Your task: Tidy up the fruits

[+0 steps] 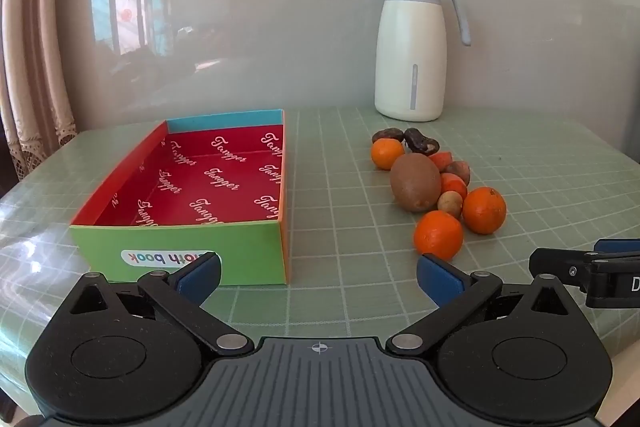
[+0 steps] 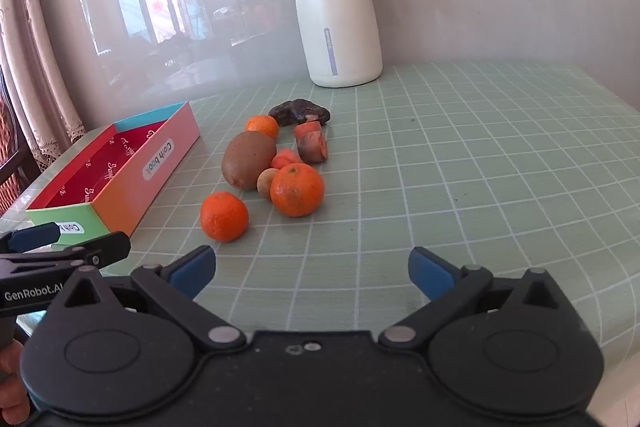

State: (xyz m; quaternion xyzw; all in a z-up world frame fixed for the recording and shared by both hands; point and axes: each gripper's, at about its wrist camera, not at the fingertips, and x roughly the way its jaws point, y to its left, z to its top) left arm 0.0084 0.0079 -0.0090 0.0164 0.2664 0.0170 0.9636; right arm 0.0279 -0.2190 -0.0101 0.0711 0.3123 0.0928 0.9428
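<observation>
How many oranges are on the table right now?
3. The nearest orange lies closest to the grippers, a second orange sits just behind it beside the kiwi, and the far orange rests near the dark dried fruit. None looks hidden.

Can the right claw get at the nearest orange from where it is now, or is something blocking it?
Probably yes. The right claw is open and empty, and the nearest orange lies ahead and a little left of it on bare mat, apart from the other fruit. The kiwi sits behind it, so nothing blocks the approach.
</observation>
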